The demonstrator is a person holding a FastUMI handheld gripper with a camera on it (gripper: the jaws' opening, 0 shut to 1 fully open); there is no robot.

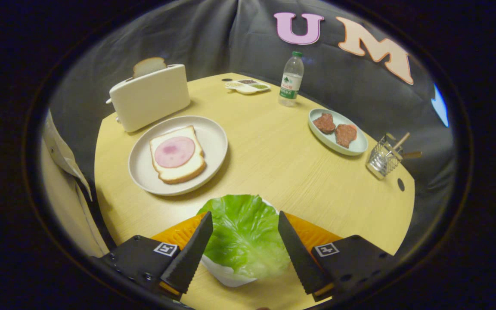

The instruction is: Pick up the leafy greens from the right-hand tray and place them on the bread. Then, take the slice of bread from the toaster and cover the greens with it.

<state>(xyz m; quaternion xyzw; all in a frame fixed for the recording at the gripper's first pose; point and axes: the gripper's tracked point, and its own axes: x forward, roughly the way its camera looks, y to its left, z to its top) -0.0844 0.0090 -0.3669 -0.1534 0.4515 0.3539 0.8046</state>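
I see my gripper (245, 224) with its fingers spread wide on both sides of the leafy greens (243, 234), not pressing them; the leaf lies in a white tray (226, 275) between the fingers, its long axis running away from me. Beyond it, a plate (178, 156) holds the bread (177, 155) with a round ham slice (174, 151) on top. Behind stands the toaster (150, 97), a bread slice (149, 66) upright in its slot.

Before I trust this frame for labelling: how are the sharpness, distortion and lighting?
Gripper view: strong fisheye bends the table edge; lettuce between the open claw fingers is crisp; the far water bottle and toaster are slightly softer; even overhead light, soft shadow beside the plate, mild sheen on the leaf, no harsh glare.
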